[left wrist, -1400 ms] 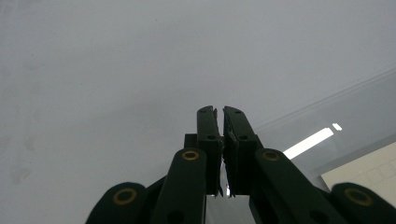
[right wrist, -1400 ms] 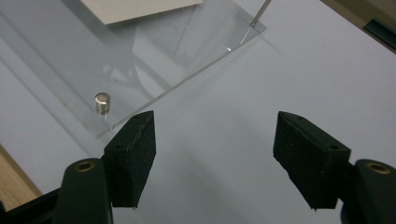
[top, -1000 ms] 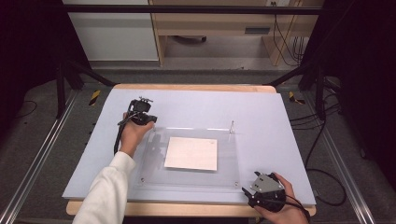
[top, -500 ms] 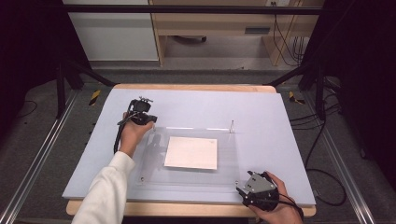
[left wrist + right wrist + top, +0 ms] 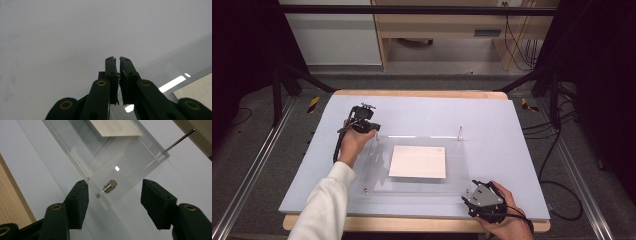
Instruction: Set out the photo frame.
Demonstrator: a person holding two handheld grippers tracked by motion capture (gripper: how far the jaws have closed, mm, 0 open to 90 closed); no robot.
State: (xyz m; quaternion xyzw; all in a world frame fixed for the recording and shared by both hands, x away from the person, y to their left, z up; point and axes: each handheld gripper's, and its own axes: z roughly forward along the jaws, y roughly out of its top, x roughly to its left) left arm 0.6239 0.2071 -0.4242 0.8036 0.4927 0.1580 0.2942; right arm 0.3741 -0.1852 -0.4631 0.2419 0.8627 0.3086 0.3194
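Observation:
A clear acrylic plate [image 5: 417, 187] lies on the pale blue mat [image 5: 512, 150] with a white sheet [image 5: 418, 161] at its middle. My left gripper [image 5: 363, 120] rests at the plate's far left corner, its jaws shut [image 5: 117, 60] above the mat beside the plate edge [image 5: 185, 62]. My right gripper [image 5: 472, 196] is at the near right corner. Its jaws [image 5: 115, 183] stand open on either side of that corner [image 5: 125, 160] and have just been closing. A small metal stud [image 5: 110, 186] sits between them, untouched by the pads.
A thin metal pin [image 5: 459, 132] stands upright at the plate's far right corner [image 5: 178, 140]. The wooden table edge [image 5: 412, 224] runs along the front. Metal rails and cables lie on the floor to both sides.
The right hand has shifted a little left toward the plate's near right corner. The left hand has kept still.

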